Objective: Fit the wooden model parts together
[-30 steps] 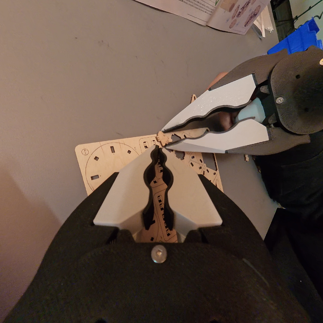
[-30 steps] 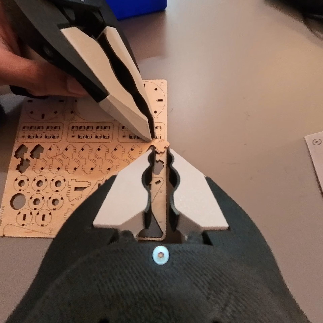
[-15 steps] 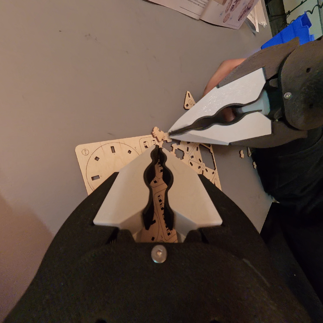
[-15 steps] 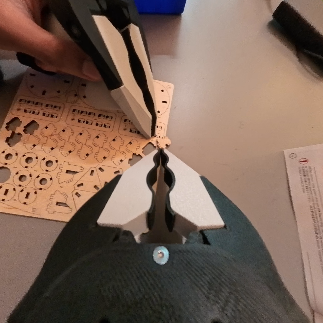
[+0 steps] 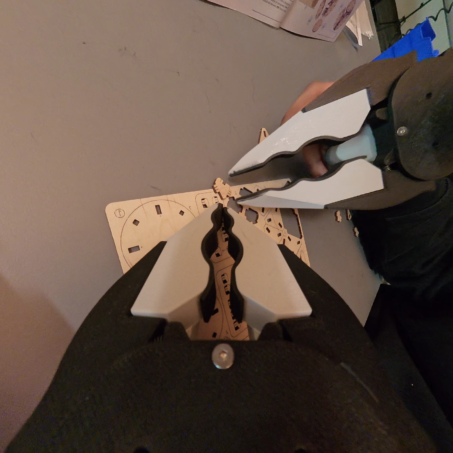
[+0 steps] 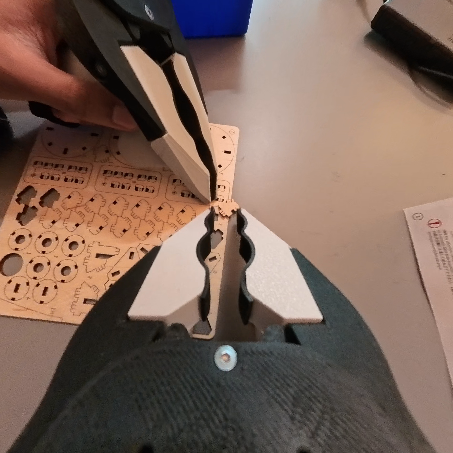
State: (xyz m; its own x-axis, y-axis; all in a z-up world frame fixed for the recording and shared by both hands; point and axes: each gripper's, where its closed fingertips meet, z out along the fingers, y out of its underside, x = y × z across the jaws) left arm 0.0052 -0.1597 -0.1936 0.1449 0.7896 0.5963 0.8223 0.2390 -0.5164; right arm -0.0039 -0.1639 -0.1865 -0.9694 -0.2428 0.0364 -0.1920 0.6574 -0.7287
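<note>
My left tool (image 5: 222, 207) comes in steeply from above, tilted forward, its two fingers together with the tips pressed down on the far edge of the wooden sheet (image 5: 147, 228). In the right wrist view a hand (image 6: 49, 81) wraps its black body from the left, the thumb lying along the underside.

My right tool (image 6: 224, 210) lies much lower and flatter, reaching in from the sheet's side so the two tools meet nearly at right angles. Its fingers stand apart — the upper one (image 5: 269, 157) lifted over bare bench (image 5: 98, 98), the lower one (image 5: 282, 198) skimming the sheet.

The small notched wooden piece (image 5: 221, 189) sits right at the sheet's corner edge, just ahead of the left tool's tips and between the right tool's spread tips; from the left wrist view neither right finger presses on it. It looks tipped up from the sheet rather than flush.

Beyond lie an open booklet (image 5: 306, 17), a blue bin (image 5: 404, 46) and a printed paper (image 6: 431, 257) at the right.
</note>
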